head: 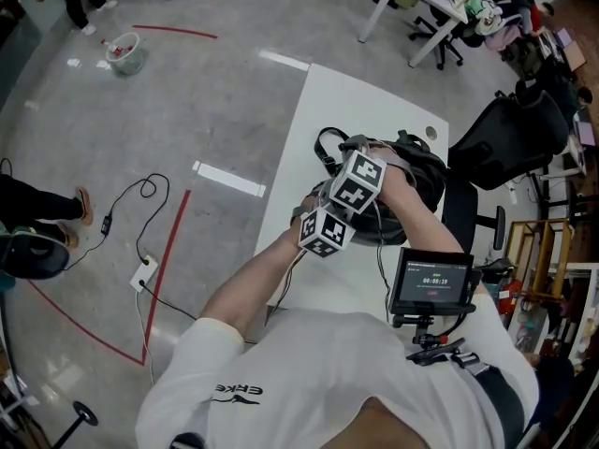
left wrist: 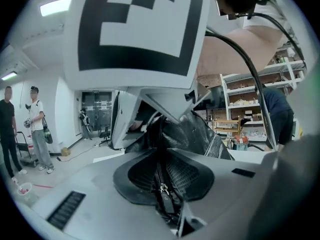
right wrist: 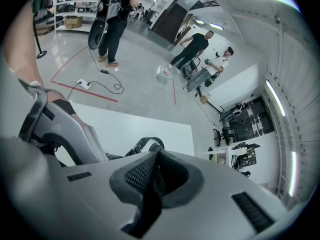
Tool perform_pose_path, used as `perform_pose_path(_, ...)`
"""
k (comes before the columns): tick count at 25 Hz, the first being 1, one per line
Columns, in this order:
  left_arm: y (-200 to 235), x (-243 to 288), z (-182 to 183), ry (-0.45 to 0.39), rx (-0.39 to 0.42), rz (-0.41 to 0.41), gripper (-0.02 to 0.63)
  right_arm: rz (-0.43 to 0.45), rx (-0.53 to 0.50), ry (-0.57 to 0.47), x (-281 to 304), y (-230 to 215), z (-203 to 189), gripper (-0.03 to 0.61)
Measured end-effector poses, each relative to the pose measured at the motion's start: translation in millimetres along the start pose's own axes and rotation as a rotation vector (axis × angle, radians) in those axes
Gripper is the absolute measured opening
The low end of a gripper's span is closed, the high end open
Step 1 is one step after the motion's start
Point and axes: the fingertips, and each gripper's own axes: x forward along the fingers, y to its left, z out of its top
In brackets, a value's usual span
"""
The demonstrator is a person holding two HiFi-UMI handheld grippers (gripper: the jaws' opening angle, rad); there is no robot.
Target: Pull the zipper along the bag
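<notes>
Looking down from my head, a black bag lies on a white table, just right of centre in the frame. Both my forearms reach in from the bottom and meet at its near edge.

In the left gripper view, my left gripper is clenched on the zipper pull. The small metal slider sits between the dark ribbed pads at lower centre, and the toothed track runs up from it into crumpled black fabric.

In the right gripper view, my right gripper is pressed together on a thin dark fold at lower centre. I take this to be the bag's cloth beside the zipper, though the pads hide most of it. A looped strap shows just above, against the white tabletop.

The bag looks soft, light and floppy, so it will likely bunch up and drag along unless it is held taut. The pull is small, hard and probably slippery, and is best pinched squarely across its flat tab. The cloth is best held close beside the track, and the pull drawn in line with the teeth.
</notes>
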Motion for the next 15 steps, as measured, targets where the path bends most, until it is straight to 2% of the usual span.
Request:
perform_pose_path(8, -1, -1, 4, -0.009, 0.011, 0.005, 0.037, 0.006, -0.045, 0.027, 7, 13, -3, 0.018)
perform_pose_path(15, -3, 0, 5, -0.005, 0.016, 0.017, 0.037, -0.001, -0.038, 0.013, 7, 13, -5, 0.018)
